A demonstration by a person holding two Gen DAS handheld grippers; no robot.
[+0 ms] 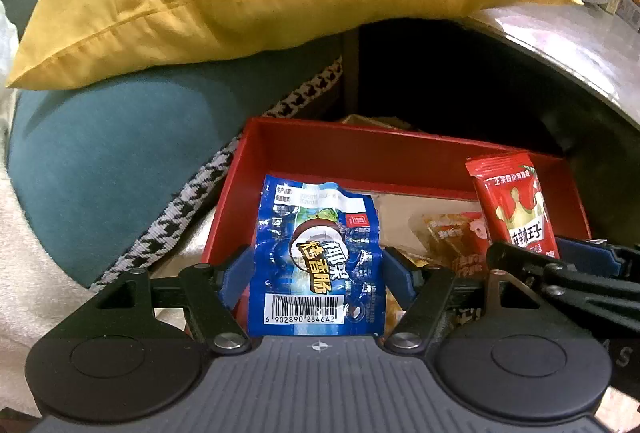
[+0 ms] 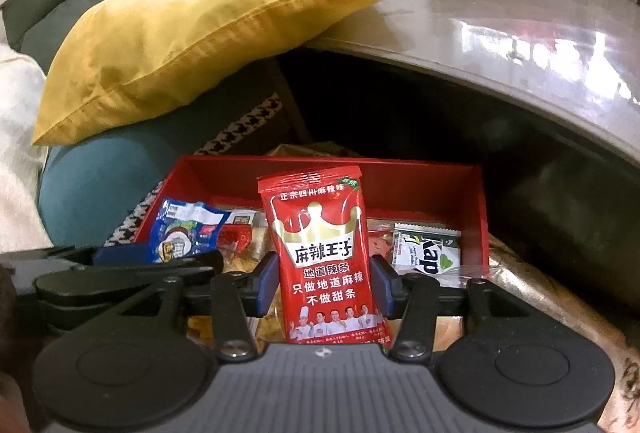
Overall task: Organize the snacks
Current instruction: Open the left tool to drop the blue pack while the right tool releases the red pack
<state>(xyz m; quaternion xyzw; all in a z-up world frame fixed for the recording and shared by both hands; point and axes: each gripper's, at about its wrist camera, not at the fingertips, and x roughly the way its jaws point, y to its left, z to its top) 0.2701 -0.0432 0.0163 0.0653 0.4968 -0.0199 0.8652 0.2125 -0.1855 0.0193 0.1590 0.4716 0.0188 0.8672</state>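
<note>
The left hand-held gripper (image 1: 316,269) clamps a blue sausage packet (image 1: 316,261); the right hand-held gripper (image 2: 324,285) clamps a red spicy-strip packet (image 2: 326,261), both mid-frame over the red box (image 2: 420,181). Best lower each into a bare spot before releasing.

Lighting moderate and warm. Bright window glare streaks the glossy grey stone counter (image 2: 500,33); the recess beneath it is black shadow. Strong fisheye bending at edges; corners soft, centre sharp.
</note>
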